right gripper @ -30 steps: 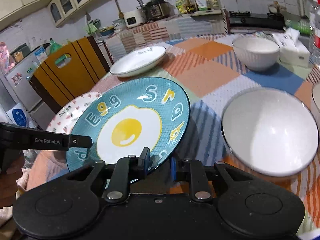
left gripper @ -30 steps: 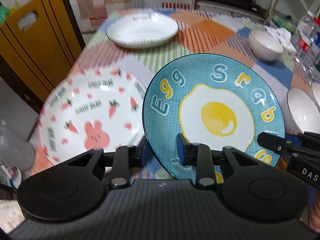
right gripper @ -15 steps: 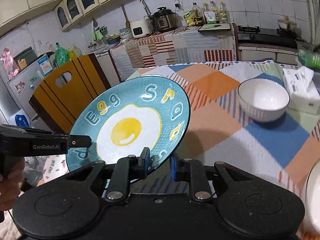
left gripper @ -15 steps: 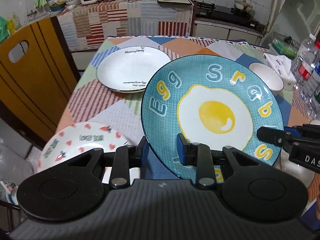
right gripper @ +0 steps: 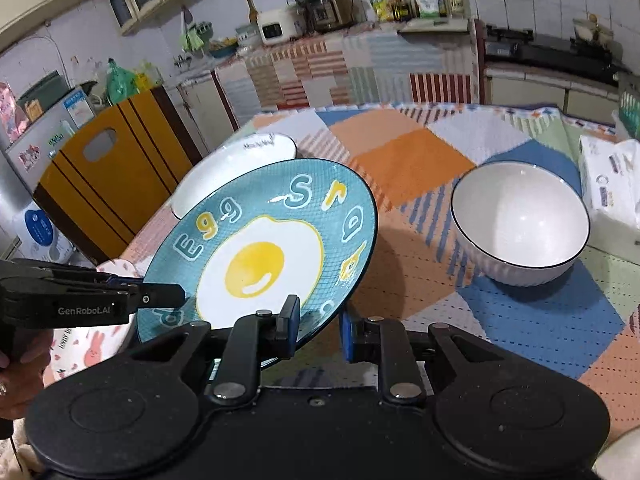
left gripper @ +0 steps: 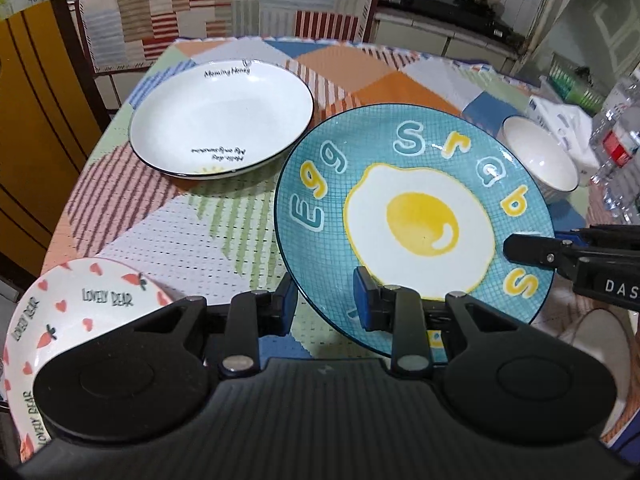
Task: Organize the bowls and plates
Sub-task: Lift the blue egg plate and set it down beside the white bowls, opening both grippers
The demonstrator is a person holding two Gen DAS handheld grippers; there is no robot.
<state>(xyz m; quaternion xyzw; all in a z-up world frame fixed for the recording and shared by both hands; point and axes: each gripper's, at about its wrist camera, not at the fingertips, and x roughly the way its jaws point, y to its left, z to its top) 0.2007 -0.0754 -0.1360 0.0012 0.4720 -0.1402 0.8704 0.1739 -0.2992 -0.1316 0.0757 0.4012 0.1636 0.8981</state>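
- Egg plate: tilted, lifted above the tabletop.
- Left gripper: pinching its near rim.
- Right gripper: pinching its other edge.
- White plate, bowl: resting on the tabletop.

We read "Egg" and "Srabs" on the blue plate, "Morning Honey" on the white plate, and "LOVELY BEAR" on the pink-patterned plate. The left gripper bears "GenRobot.AI"; the right gripper shows "DAS", cut off at the edge.
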